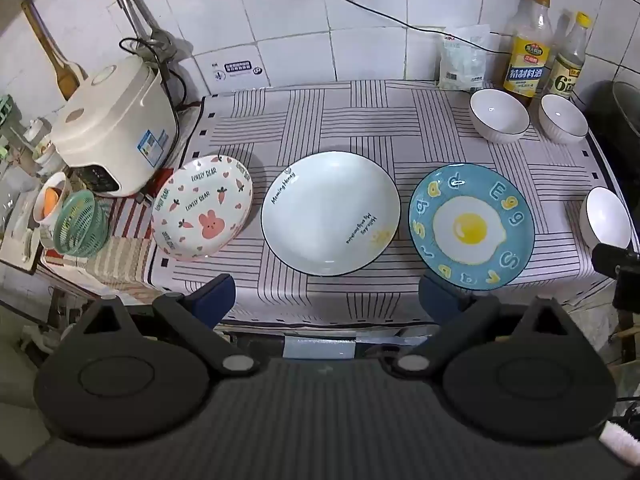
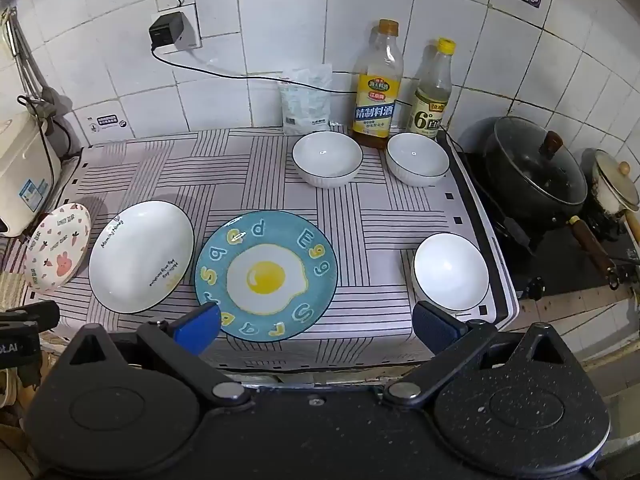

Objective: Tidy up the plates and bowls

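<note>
Three plates lie in a row on the striped cloth: a pink rabbit plate (image 1: 202, 208) (image 2: 56, 254) at left, a white plate (image 1: 330, 212) (image 2: 140, 256) in the middle, a blue fried-egg plate (image 1: 472, 226) (image 2: 266, 274) at right. Two white bowls (image 1: 498, 115) (image 1: 562, 118) stand at the back right, also in the right wrist view (image 2: 327, 158) (image 2: 417, 159). A third white bowl (image 1: 608, 218) (image 2: 450, 270) sits at the front right. My left gripper (image 1: 326, 300) is open and empty before the white plate. My right gripper (image 2: 316, 326) is open and empty, between the egg plate and the front bowl.
A rice cooker (image 1: 114, 128) stands at the left. Two bottles (image 2: 376, 84) (image 2: 434, 90) and a white bag (image 2: 306, 98) line the back wall. A black lidded pan (image 2: 534, 170) sits on the stove at right. A green basket (image 1: 80, 222) is left of the table.
</note>
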